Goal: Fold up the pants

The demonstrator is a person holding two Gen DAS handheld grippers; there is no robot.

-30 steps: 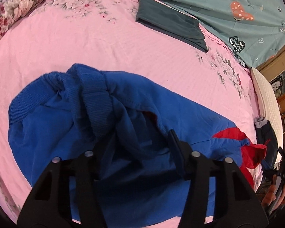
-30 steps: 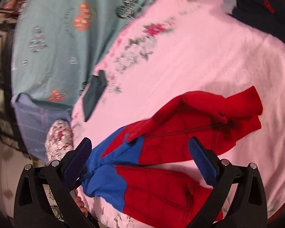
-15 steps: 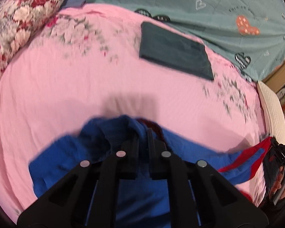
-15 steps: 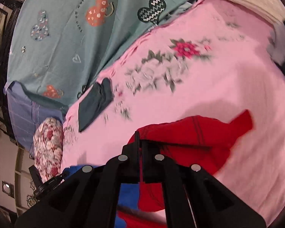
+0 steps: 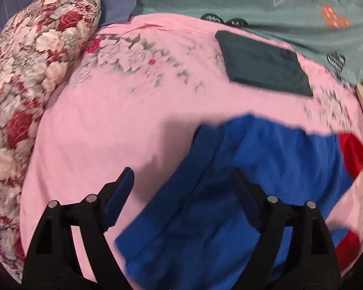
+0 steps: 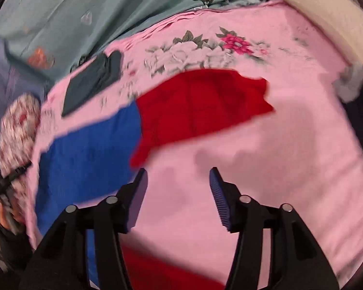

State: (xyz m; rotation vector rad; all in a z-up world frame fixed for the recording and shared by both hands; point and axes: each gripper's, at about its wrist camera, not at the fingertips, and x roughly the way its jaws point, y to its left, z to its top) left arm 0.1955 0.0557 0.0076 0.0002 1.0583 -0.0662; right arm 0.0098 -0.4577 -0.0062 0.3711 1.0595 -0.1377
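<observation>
From the left wrist, the left gripper (image 5: 181,188) stands wide apart over the pink floral bedsheet (image 5: 113,125), its jaws having just been opening, and neither pad presses on anything. The blue-and-red soft fabric pants (image 5: 230,193) lie spread on the sheet below and to the right of it: the blue waist end runs under the gap between the jaws and beneath the right-hand finger, while the left-hand finger hangs over bare pink sheet. The red lower part of the pants shows at the far right edge. Beyond them, well apart, a folded dark green cloth rectangle (image 5: 263,62) rests flat near the sheet's far side, next to a teal blanket with heart prints (image 5: 266,2). A rose-patterned red and white pillow (image 5: 29,77) lies along the left. From the right wrist, the right gripper (image 6: 179,191) is likewise parted, its jaws also having just been opening, with only pink sheet seen between the ribbed pads. The pants lie above and to the left of it, the red leg end (image 6: 200,106) just beyond the left-hand fingertip and the blue part stretching off left; more red cloth shows low between the fingers, blurred. The dark green cloth sits farther off at upper left, and a cream textured pillow (image 6: 326,14) at the upper right corner.
</observation>
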